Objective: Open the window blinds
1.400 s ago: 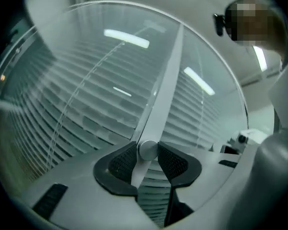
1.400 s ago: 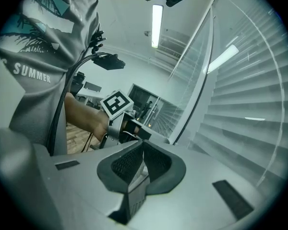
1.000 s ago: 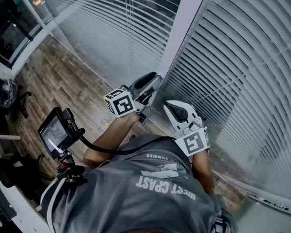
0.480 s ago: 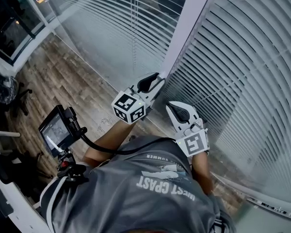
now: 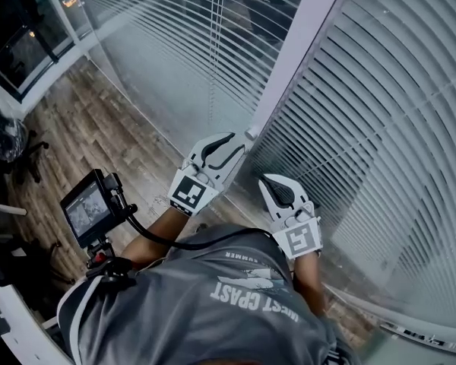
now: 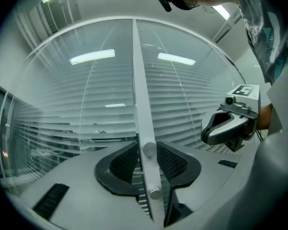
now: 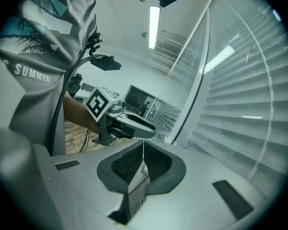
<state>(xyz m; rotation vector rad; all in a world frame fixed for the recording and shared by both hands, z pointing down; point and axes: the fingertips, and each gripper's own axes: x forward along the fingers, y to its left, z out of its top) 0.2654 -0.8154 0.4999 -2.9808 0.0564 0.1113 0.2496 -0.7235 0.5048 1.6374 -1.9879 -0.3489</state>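
Overhead, the left hand-held gripper [image 5: 242, 140] has rolled over at the mullion [image 5: 300, 52]. The left blinds [image 5: 167, 29] at eleven o'clock now show dark gaps, so tilting seems under way; the right blinds [image 5: 395, 128] look closed. A small monitor [image 5: 91, 207] hangs at eight o'clock, out of the way.

In the left gripper view, the jaws are closing on the tilt knob [image 6: 149, 149], pads against it.

In the right gripper view, the right hand-held gripper [image 7: 143, 147] has its jaws together, empty.

wand [image 6: 140, 104] lower end hidden, blinds [image 5: 380, 128] cropped
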